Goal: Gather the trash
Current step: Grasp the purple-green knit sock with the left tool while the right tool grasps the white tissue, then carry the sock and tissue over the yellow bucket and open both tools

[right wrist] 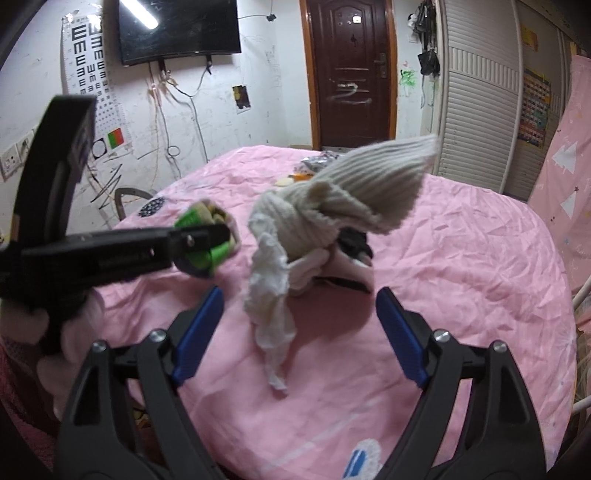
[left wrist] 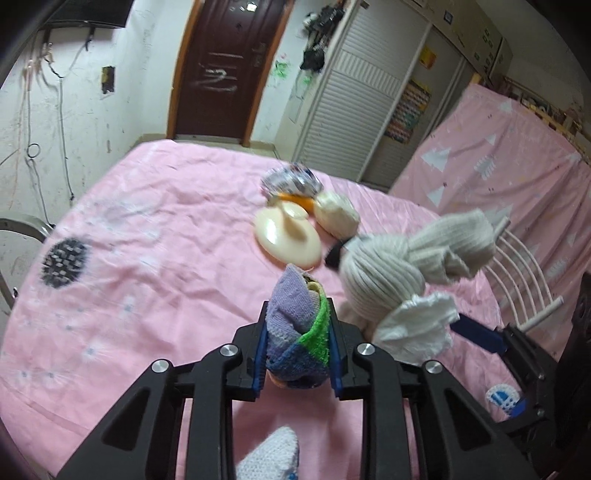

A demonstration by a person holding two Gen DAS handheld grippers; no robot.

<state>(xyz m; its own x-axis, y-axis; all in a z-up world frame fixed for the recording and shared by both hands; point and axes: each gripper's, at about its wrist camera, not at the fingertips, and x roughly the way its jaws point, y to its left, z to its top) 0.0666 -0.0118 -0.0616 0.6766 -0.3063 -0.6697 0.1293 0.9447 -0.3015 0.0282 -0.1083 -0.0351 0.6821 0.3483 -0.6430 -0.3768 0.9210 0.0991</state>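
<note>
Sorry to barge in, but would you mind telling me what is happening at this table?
A person holds a gripper in each hand over a pink-covered table. The left gripper is shut on a purple and green knitted bundle. The right gripper is open, with a crumpled white tissue lying between its fingers, beside a beige knitted item.

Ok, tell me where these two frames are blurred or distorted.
Left wrist view: the foil wrapper and cream sock smear with motion blur; fisheye bends the door. Right wrist view: the left gripper looks soft; the TV carries a glare streak.
</note>
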